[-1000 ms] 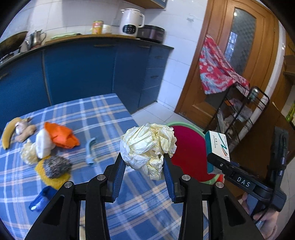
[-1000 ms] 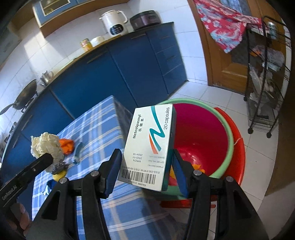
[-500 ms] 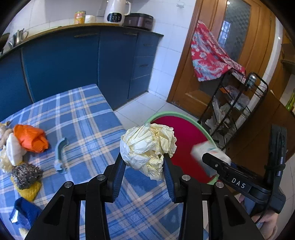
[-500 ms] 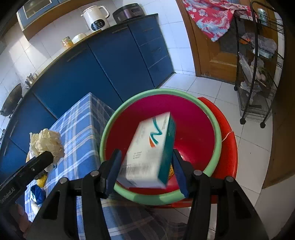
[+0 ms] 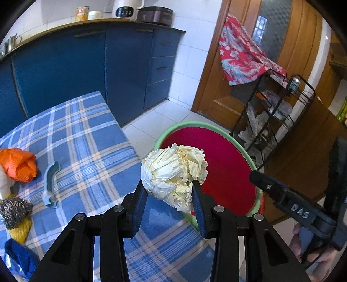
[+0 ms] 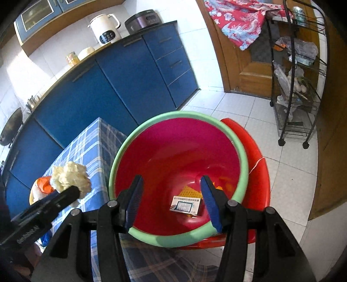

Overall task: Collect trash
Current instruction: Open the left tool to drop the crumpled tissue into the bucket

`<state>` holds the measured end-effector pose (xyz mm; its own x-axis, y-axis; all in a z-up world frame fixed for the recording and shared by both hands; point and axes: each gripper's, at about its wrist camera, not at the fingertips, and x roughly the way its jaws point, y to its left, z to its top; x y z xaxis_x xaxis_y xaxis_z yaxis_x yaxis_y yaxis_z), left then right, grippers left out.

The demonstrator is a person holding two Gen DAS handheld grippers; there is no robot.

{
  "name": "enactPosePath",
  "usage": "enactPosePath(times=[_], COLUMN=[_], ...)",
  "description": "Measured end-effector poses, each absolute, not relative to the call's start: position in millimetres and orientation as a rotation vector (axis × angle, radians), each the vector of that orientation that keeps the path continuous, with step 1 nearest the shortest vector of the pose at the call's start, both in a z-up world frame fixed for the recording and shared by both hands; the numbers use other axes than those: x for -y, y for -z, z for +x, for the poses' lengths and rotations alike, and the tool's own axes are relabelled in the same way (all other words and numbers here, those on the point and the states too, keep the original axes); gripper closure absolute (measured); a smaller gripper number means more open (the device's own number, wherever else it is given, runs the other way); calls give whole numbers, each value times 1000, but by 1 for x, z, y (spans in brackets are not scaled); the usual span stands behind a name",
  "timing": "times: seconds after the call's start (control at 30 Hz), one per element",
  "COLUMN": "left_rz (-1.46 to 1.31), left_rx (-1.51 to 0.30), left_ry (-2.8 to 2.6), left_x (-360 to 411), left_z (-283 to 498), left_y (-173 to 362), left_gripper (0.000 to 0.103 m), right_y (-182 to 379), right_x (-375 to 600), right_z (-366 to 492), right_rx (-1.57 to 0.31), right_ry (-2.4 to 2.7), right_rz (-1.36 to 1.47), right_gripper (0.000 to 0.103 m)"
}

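Kitchen: blue cabinets (image 6: pixel 121 82) under dark counter, white tiled wall (image 5: pixel 190 54) and floor (image 6: pixel 260 112). Wooden door (image 5: pixel 288 43), black wire rack (image 6: pixel 299 76) beside it. Sunlit.

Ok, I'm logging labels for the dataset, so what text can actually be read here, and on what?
"DAS": on the right gripper's body, seen from the left wrist.
Left gripper's body lettering, seen from the right wrist: too blurred to read.
Medicine box in the red bin: print too small.
Kettle panel and yellow can: unreadable.

One paper ball (image 5: pixel 173 171), one medicine box (image 6: pixel 184 204), one basin (image 6: pixel 138 138) — and two grippers (image 5: pixel 168 208) (image 6: pixel 171 200).
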<state>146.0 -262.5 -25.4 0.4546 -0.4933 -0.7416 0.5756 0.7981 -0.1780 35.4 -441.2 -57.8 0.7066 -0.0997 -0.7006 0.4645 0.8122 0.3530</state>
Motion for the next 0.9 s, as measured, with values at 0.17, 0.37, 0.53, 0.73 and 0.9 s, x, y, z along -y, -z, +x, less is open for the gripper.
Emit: enactPosePath(times=[0.17, 0.37, 0.53, 0.73, 0.9], left_rz=[131, 141, 135, 119, 106], left_rx=[-895, -895, -887, -886, -887], left_ry=[670, 705, 714, 702, 685], left_x=[277, 288, 292, 288, 279], left_z=[148, 148, 147, 149, 148], left_y=[35, 40, 40, 37, 35], left_gripper=[61, 54, 41, 41, 41], right_y=[50, 47, 49, 48, 46], right_x=[448, 453, 457, 459, 456], right_z=[24, 15, 10, 8, 6], right_rx=[-689, -674, -672, -667, -668], right_ry=[368, 392, 409, 406, 396], right_rz=[553, 564, 583, 587, 588], right_gripper=[46, 46, 46, 46, 46])
